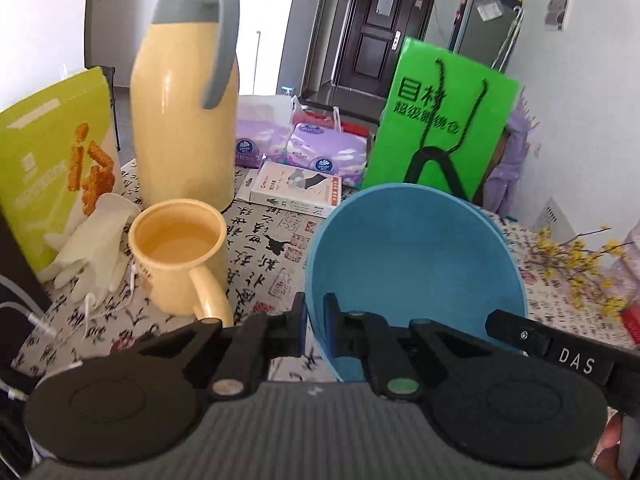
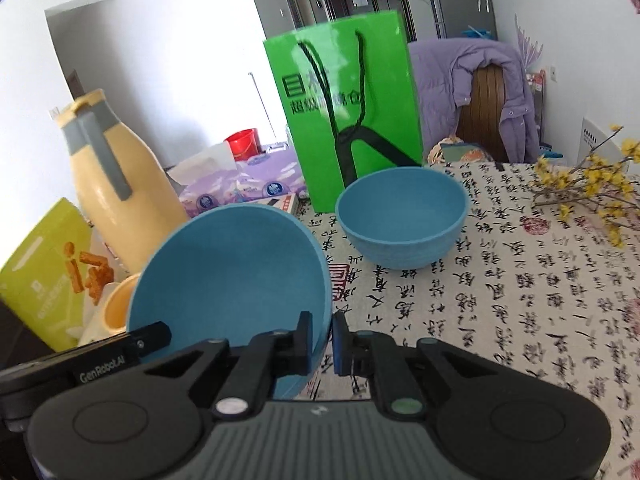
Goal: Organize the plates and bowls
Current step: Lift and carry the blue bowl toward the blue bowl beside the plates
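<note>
While tilted, blue bowl (image 1: 416,264) rim pinched by left gripper (image 1: 314,328) and right gripper (image 2: 322,340) (apparently lifted).

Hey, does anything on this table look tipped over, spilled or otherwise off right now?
The held blue bowl is steeply tilted, its inside facing the cameras, pinched at opposite rim edges by the left gripper and right gripper. The second blue bowl sits upright. Nothing looks spilled.
</note>
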